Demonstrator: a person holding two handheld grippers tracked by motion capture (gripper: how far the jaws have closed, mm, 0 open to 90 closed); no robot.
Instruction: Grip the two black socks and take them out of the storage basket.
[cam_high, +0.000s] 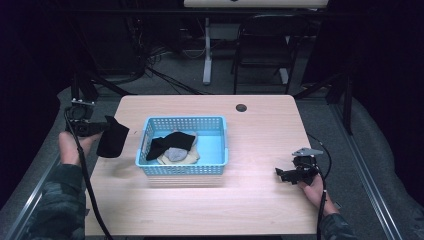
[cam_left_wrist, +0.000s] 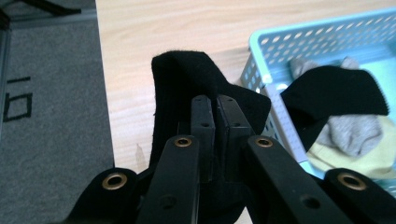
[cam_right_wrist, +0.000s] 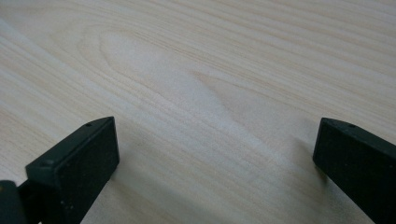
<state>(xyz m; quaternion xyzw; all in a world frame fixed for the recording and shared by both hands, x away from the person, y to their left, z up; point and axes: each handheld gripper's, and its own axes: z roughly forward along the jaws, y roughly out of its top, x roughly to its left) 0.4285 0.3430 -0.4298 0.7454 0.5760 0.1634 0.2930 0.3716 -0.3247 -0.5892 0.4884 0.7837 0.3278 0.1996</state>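
My left gripper (cam_high: 102, 127) is shut on a black sock (cam_high: 113, 137), which hangs above the table's left edge, just left of the blue basket (cam_high: 220, 150). In the left gripper view the black sock (cam_left_wrist: 187, 79) drapes over and past the closed jaws. Inside the basket lie another black sock (cam_high: 172, 142), a grey sock (cam_high: 175, 154) and a yellowish one (cam_high: 192, 158). My right gripper (cam_high: 284, 175) rests low over the table at the right, jaws wide open with bare wood (cam_right_wrist: 210, 102) between them.
The wooden table (cam_high: 260, 135) has a small round hole (cam_high: 241, 107) near its far edge. Grey carpet (cam_left_wrist: 51, 116) lies beyond the table's left edge. A dark chair (cam_high: 267, 45) and a white desk leg (cam_high: 207, 50) stand behind the table.
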